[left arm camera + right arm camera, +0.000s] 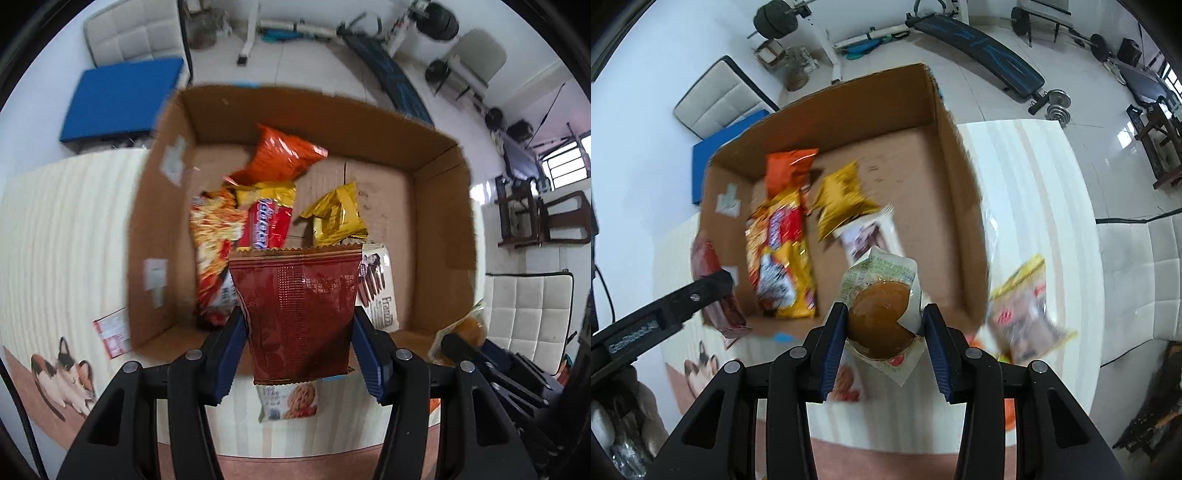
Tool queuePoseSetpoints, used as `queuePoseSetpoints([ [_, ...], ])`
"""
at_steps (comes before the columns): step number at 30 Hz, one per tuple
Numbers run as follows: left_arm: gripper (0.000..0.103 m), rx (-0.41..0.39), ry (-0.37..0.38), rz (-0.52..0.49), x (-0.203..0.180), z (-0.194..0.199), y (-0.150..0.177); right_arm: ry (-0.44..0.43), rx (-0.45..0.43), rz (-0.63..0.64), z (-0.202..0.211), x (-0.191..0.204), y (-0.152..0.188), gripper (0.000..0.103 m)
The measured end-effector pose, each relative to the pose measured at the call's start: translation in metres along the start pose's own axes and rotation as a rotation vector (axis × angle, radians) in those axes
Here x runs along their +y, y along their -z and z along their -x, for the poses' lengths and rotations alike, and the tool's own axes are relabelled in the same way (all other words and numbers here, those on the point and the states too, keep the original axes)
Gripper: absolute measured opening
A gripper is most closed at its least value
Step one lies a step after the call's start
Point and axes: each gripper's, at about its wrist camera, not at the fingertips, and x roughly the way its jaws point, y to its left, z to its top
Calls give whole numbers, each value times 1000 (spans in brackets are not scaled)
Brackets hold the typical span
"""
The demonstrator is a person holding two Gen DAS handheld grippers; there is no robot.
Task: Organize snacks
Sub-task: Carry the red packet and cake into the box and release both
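The left gripper (299,332) has its blue-padded fingers (231,354) clamped on a dark red foil snack packet (299,314), holding it above the near edge of the open brown cardboard box (436,236). The right gripper (884,334) is clamped on a clear-wrapped round brown pastry (881,317), also over the box's near side. Inside the box lie an orange crisp bag (284,155), a yellow foil packet (338,218), a red-and-yellow biscuit pack (271,218) and what looks like a noodle packet (212,251), blurred. Another wrapped snack (1023,314) lies on the pale striped bench (1034,177) beside the box.
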Motion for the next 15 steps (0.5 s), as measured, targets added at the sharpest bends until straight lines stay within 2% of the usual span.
queuePoseSetpoints([
  [4, 53, 86, -19, -9, -9, -37, -19, 40, 35, 12, -22, -10, -19, 45],
  [11, 53, 143, -50, -28, -21, -61, -19, 71, 96, 9, -54, -17, -26, 48],
  [12, 54, 151, -39, -21, -20, -63, -18, 74, 105, 11, -56, -18, -27, 58],
  [14, 57, 161, -32, -8, -19, -65, -16, 54, 115, 12, -58, -18, -27, 64],
  [15, 62, 158, -34, -9, -19, -65, -15, 51, 119, 16, -59, -16, -27, 69],
])
